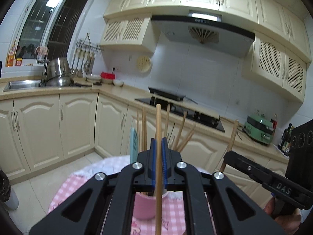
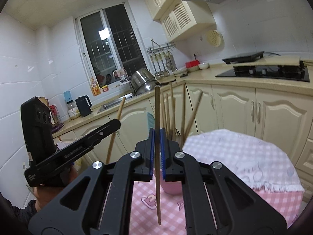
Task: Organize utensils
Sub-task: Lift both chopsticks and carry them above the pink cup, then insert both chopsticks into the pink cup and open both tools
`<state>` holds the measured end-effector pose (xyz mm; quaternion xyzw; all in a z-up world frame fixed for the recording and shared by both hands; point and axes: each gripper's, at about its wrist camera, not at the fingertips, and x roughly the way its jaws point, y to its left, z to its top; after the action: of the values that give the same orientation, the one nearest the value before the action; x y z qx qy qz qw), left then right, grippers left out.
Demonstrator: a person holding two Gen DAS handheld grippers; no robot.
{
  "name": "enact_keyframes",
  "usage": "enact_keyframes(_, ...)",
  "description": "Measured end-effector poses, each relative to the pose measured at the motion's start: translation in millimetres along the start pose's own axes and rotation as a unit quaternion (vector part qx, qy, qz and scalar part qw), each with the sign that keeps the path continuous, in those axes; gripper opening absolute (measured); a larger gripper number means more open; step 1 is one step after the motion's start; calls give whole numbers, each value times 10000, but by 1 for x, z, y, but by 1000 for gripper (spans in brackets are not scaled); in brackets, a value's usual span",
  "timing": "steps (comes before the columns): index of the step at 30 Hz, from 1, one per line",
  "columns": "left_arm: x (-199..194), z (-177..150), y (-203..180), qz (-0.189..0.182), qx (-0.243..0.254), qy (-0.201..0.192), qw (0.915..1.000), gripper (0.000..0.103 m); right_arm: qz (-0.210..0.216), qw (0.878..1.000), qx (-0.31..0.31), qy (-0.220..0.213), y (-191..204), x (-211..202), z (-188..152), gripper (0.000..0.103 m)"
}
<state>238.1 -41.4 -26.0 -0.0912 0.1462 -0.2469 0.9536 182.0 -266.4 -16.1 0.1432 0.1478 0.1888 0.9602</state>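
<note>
My left gripper (image 1: 158,143) is shut on a wooden chopstick (image 1: 158,121) that stands nearly upright, above a pink cup (image 1: 144,205). Several chopsticks (image 1: 181,131) and a pale blue utensil (image 1: 134,137) stand in that cup. My right gripper (image 2: 157,132) is shut on another upright chopstick (image 2: 157,107), just above the same pink cup (image 2: 172,188). Each gripper shows in the other's view: the right gripper (image 1: 228,156) with its stick (image 1: 232,135), and the left gripper (image 2: 117,122) with its stick (image 2: 119,111).
The cup stands on a round table with a pink checked cloth (image 2: 225,156). Beyond are cream cabinets (image 1: 78,121), a counter with a black hob (image 1: 195,113), a sink (image 1: 21,84) with steel pots and a green appliance (image 1: 258,127). A person's hand (image 2: 49,192) holds the left gripper.
</note>
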Motion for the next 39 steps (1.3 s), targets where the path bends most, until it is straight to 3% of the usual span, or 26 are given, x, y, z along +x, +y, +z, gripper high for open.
enact_keyframes(11,22,60,-10,-70,-9,-1271,9919,5,116,9968,-441,-652,20,17,78,6)
enact_keyframes(15,42,71,-8,-30,-26,-1504,9886,5,97,9962,-457,-739,16,30,92,6)
enact_keyframes(19,62,70,-4,-16,-50,-1546,9880,5,31,9961,-533,-706,11,47,95,6)
enact_keyframes(30,101,22,12,136,-69,-1208,9926,6,-52,9986,-516,-133,-3,79,62,6)
enact_keyframes(32,99,17,12,152,6,-1178,9929,13,-107,9987,-504,-34,-4,80,59,7)
enact_keyframes(33,98,16,12,144,51,-1084,9940,44,-146,9987,-484,13,-4,80,58,10)
enact_keyframes(35,90,14,14,148,19,-1091,9939,81,-222,9990,-377,-41,-7,74,56,47)
enact_keyframes(36,81,14,16,202,-13,-1167,9930,86,-253,9990,-334,-149,-7,70,57,90)
enact_keyframes(37,77,15,17,209,-1,-1151,9931,88,-287,9983,-281,-418,-8,59,57,95)
enact_keyframes(39,66,18,19,293,47,-1079,9937,94,-308,9982,-239,-465,-7,51,59,95)
